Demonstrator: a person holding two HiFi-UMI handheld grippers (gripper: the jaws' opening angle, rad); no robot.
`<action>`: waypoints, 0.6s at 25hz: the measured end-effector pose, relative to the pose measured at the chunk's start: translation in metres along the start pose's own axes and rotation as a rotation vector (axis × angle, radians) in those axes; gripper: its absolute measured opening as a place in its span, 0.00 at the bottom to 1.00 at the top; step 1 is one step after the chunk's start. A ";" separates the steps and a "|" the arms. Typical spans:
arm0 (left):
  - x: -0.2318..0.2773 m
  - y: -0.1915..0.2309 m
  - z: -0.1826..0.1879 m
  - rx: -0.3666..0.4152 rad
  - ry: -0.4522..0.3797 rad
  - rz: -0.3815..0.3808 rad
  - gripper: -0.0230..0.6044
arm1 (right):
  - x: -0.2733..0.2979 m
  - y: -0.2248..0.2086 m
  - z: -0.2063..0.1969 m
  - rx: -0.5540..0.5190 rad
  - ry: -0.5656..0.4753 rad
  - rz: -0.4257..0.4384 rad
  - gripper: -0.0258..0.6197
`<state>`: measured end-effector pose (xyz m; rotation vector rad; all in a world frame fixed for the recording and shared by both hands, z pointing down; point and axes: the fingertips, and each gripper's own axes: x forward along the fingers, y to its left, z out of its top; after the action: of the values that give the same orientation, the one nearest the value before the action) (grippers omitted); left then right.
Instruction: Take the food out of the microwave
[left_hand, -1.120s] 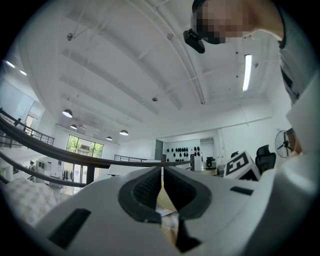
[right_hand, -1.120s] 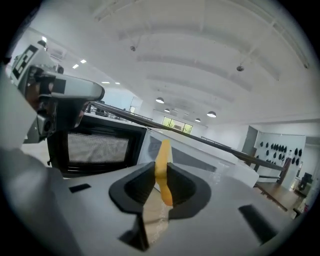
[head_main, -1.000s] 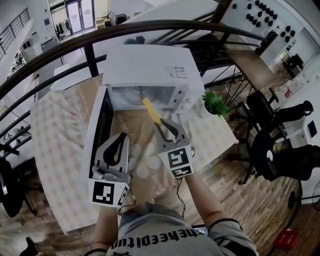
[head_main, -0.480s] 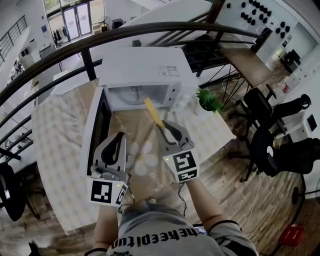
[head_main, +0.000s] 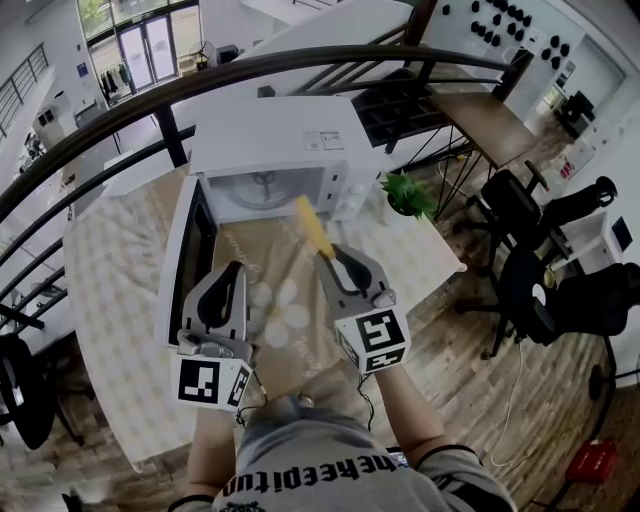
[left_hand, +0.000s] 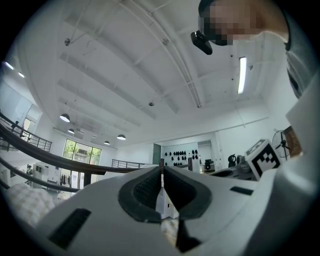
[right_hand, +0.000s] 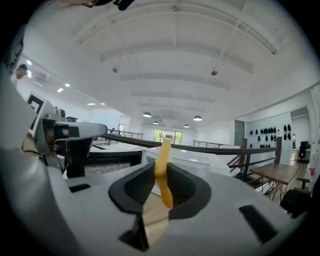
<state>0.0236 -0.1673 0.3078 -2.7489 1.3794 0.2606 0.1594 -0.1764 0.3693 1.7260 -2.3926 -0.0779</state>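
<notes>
**One yellow strip of food, out of the microwave and pinched in the right tongs**

One piece of food (head_main: 312, 228), long and yellow, is clamped by its near end in the right tongs (head_main: 328, 258). The pads press on it from both sides, and most of its length sticks out ahead of them. Gripping it at the end probably let the tongs reach it without going deep into the oven. The strip hangs in the air in front of the microwave (head_main: 270, 135), above the cloth-covered worktop (head_main: 110, 300). It touches nothing but the pads and, by my reading, is already clear of the opening.

The door (head_main: 180, 260) stands swung wide to the left, which leaves the mouth open for carrying things out. The glass plate inside (head_main: 265, 185) looks bare.

The left tongs (head_main: 230, 272) are pressed together on nothing. They hover just beside the door, out of the other hand's path and, I would guess, well placed to push it shut. A small green plant (head_main: 405, 195) stands to the right of the oven, near the spot where the food might be set down.
</notes>
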 end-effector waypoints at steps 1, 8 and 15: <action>0.000 -0.001 0.001 0.000 -0.001 -0.001 0.06 | -0.004 -0.001 0.002 0.006 -0.007 -0.005 0.16; -0.003 -0.013 0.005 0.003 -0.003 -0.005 0.06 | -0.031 -0.011 0.009 0.051 -0.041 -0.041 0.16; -0.010 -0.024 0.013 0.010 -0.006 -0.010 0.06 | -0.057 -0.017 0.018 0.086 -0.081 -0.075 0.16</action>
<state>0.0347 -0.1435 0.2965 -2.7440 1.3614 0.2614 0.1888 -0.1295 0.3418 1.8853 -2.4214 -0.0582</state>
